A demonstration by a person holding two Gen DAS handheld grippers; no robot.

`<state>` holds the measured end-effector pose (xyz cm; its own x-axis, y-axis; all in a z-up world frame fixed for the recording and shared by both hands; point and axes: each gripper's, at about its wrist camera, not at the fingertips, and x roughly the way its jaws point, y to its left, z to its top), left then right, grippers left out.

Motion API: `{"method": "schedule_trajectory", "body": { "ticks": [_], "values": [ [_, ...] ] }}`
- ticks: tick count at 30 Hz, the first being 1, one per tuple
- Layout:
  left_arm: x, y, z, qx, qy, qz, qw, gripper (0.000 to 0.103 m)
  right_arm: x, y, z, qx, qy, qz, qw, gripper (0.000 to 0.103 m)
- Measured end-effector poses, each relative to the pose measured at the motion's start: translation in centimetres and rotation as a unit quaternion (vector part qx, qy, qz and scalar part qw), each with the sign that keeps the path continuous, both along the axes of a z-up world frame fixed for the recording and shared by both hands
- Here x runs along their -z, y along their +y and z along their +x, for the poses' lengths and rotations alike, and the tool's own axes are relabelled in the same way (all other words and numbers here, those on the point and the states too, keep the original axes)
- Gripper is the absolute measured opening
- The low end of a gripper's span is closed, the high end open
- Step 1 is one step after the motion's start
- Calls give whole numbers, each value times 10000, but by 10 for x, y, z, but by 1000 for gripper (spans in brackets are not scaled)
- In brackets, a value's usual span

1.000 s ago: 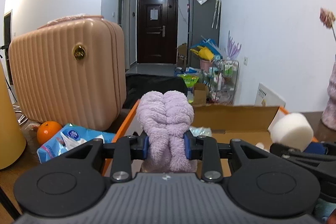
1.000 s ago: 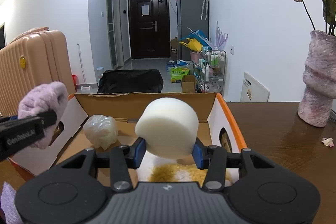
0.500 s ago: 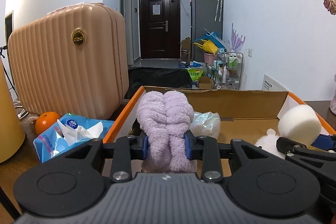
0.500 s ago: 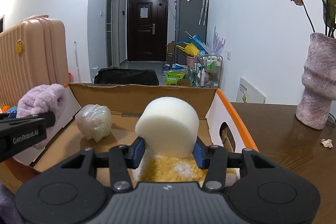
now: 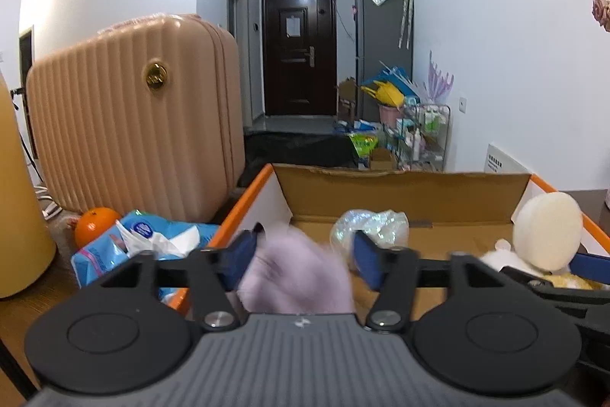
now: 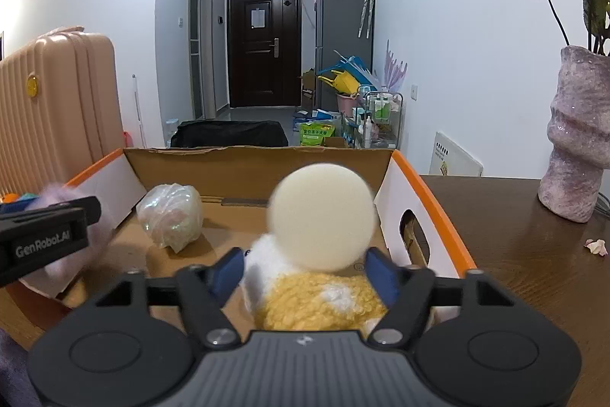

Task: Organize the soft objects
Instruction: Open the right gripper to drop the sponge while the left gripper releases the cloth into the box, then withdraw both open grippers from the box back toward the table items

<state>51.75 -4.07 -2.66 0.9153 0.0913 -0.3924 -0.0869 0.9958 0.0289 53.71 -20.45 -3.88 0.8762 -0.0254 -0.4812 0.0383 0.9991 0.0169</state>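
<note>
My left gripper (image 5: 304,256) hangs over the left part of the open cardboard box (image 5: 400,174), and its jaws are opening. The fluffy purple cloth (image 5: 297,279) sits blurred between them, clear of both blue pads. My right gripper (image 6: 304,273) is over the right part of the box (image 6: 259,149), its jaws opening too. The round white sponge (image 6: 322,216) is loose between its pads, flat face towards the camera, above a yellow and white plush toy (image 6: 320,304). A crumpled clear plastic ball (image 6: 171,216) lies on the box floor.
A pink ribbed suitcase (image 5: 133,117) stands left of the box, with an orange (image 5: 95,227) and a blue tissue pack (image 5: 152,243) in front of it. A purple vase (image 6: 579,132) stands on the wooden table (image 6: 533,273) to the right.
Both grippers have opened. The purple cloth, pinched upright before, has sunk between the left pads. The sponge has left the right pads and tipped its flat face forward.
</note>
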Motion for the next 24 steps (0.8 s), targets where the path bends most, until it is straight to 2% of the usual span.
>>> {"method": "schedule_trajectory", "body": {
  "ticks": [2, 5, 6, 9, 24],
  "values": [
    [-2, -1, -3, -66, -127, 49, 9999, 84, -1, -1, -1, 39, -49, 9, 10000, 88],
    [-4, -4, -8, -56, -260, 101, 9996, 101, -2, -5, -2, 111, -81, 54, 9999, 92],
    [-5, -5, -10, -66, -306, 117, 9994, 103, -2, -6, -3, 120, -74, 74, 9999, 92],
    [-7, -6, -15, -124, -456, 144, 9988, 103, -1, -7, -3, 141, -68, 107, 9998, 94],
    [-10, 1, -16, -213, -425, 3, 9989, 103, -2, -7, -7, 222, -91, 130, 9996, 95]
  ]
}}
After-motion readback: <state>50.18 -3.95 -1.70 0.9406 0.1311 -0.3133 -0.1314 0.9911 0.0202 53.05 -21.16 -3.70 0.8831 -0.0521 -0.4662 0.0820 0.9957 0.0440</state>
